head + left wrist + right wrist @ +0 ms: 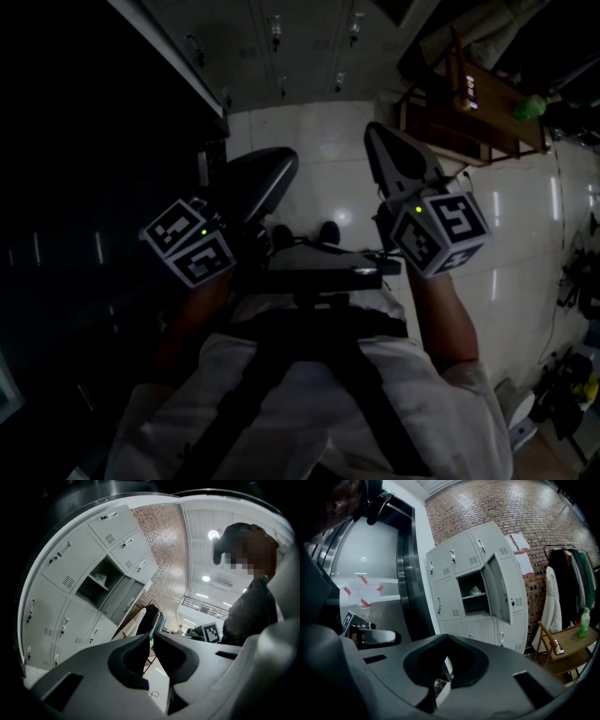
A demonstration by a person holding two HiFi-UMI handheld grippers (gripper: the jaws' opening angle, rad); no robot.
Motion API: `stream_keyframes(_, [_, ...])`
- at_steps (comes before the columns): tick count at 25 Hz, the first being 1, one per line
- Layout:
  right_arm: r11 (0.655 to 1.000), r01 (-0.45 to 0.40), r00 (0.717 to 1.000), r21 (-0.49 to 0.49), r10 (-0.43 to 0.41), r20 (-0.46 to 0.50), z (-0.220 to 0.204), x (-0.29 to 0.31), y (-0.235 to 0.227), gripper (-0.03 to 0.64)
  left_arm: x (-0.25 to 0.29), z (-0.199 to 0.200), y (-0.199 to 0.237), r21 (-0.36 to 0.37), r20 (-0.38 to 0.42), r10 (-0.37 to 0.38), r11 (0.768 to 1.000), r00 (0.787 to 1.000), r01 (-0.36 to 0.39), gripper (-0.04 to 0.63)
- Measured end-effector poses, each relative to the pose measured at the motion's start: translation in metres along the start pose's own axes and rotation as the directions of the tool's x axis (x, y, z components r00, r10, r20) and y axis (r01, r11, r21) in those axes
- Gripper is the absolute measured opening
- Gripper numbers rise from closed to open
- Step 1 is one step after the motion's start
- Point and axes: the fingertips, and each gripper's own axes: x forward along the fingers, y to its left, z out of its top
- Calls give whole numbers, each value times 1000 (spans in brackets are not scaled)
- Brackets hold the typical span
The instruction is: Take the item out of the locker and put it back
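- Grey sheet-metal locker bank (pixel 464 583): painted, smooth, satin sheen; small bright metal latches.
- Red brick wall (pixel 506 513): rough, matt.
- Dark steel door frame (pixel 410 573): polished, streaked with reflections.
- White floor tiles (pixel 319 150): glossy, mirroring the lamps.
- Brown wooden chair (pixel 562 651): slatted, dull finish.
- Green plastic bottle (pixel 583 622): translucent.
- Hanging garments (pixel 569 581): soft matt cloth.
- White paper sheets (pixel 521 550): flat, on the brick.
- Left gripper (pixel 151 638), right gripper (pixel 445 639): matt grey moulded plastic, darker linings.

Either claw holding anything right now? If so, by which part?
Nothing held. Right claw is shut, empty; left claw narrowly apart, empty. The item lies in the open locker compartment.
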Motion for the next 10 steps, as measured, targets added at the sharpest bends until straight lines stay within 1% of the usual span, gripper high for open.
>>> stream_keyframes(5, [1000,4,1000,-4,-4,-6,-2,4,4,0,-4,-2,3,-11,-9,-12,1000,1000,12,29])
stream_keyframes(7, [1000,7,1000,-3,-7,-14,-4,8,11,0,-12,-2,6,-18,-18,-23,1000,1000,23,29])
stream_keyframes(10, [1000,2,1000,-8,-2,-22,-7,15,26,0,-24,1,12,-9,-21,-31,999,999,31,29])
